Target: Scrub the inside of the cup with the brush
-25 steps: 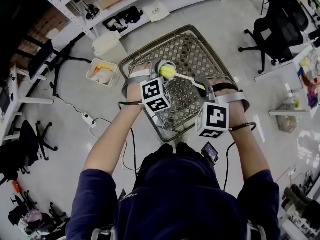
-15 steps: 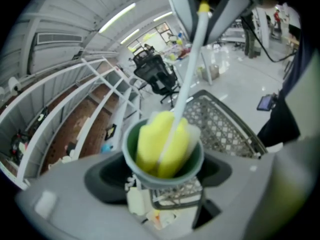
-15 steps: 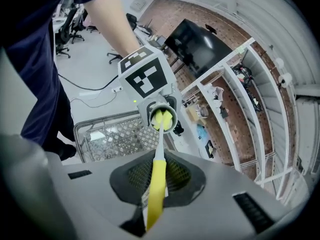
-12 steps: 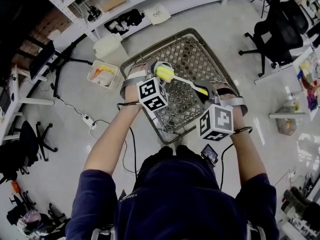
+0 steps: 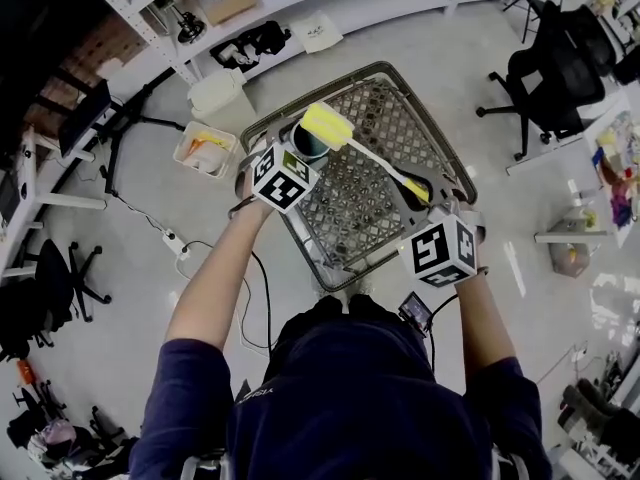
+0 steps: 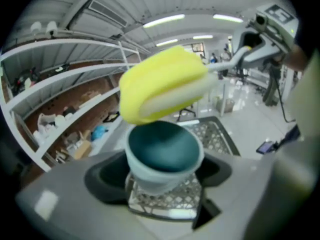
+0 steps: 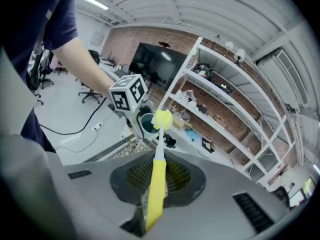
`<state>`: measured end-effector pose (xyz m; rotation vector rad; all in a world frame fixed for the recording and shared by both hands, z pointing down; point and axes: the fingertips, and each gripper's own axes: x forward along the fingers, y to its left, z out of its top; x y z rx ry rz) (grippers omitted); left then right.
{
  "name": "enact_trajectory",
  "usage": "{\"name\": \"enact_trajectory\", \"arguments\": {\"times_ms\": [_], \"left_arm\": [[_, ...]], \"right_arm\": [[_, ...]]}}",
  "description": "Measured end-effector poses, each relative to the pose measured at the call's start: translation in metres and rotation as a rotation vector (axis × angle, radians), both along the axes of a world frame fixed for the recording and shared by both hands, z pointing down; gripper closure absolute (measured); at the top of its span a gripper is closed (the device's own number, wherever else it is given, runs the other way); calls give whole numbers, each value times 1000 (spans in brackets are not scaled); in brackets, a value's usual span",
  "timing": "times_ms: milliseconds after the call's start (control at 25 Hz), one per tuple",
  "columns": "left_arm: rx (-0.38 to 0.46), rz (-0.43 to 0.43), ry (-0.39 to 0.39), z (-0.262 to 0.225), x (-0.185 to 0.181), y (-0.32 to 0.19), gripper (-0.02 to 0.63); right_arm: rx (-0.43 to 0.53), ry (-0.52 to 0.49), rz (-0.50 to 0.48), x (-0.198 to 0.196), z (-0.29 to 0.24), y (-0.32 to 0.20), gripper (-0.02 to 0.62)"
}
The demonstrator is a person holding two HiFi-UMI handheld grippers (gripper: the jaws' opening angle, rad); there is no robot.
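A: Head view?
B: Upper centre: left gripper (image 5: pixel 292 164) holds a teal cup (image 5: pixel 305 144) over a wire basket (image 5: pixel 400 118). Right gripper (image 5: pixel 425 198), right of centre, holds a brush (image 5: pixel 375 163), its yellow sponge head at the cup's mouth.
A: Left gripper view?
B: 2 jaws clamped on the cup's base, centre frame. Sponge just above the rim.
A: Right gripper view?
B: Jaws closed on the yellow handle, bottom centre. The brush head reaches the cup, mid-frame.

Head view looks steeply down; each gripper view looks close along its jaws; all share cup (image 5: pixel 308 142) and brush (image 5: pixel 368 162)
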<state>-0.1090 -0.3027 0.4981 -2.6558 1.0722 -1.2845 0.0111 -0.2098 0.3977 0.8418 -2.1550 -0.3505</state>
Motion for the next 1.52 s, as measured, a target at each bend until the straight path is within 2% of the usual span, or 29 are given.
{"name": "enact_trajectory", "arguments": {"times_ms": [200,400,760,1000,1240,1520], "left_arm": [[-14,3,125,-1,14,6,218],[-46,-3,174,7,24,16,218],[-110,-12,290,18,49,37,218],[-101,-19,320,6,57,43,218],[-63,-16,318,-8,64,43,218],[-62,-32,317,-17,66,44,218]], "right_arm": [[-24,-123,71,3,7,-9,565],[-50,-201,124,4,19,-14,565],[-144,-408,210,14,28,-20,565],[-159,-501,239,25,22,-23,565],[-144,-530,236,30,13,-20,565],[-137,-561,227,32,5,-17,565]]}}
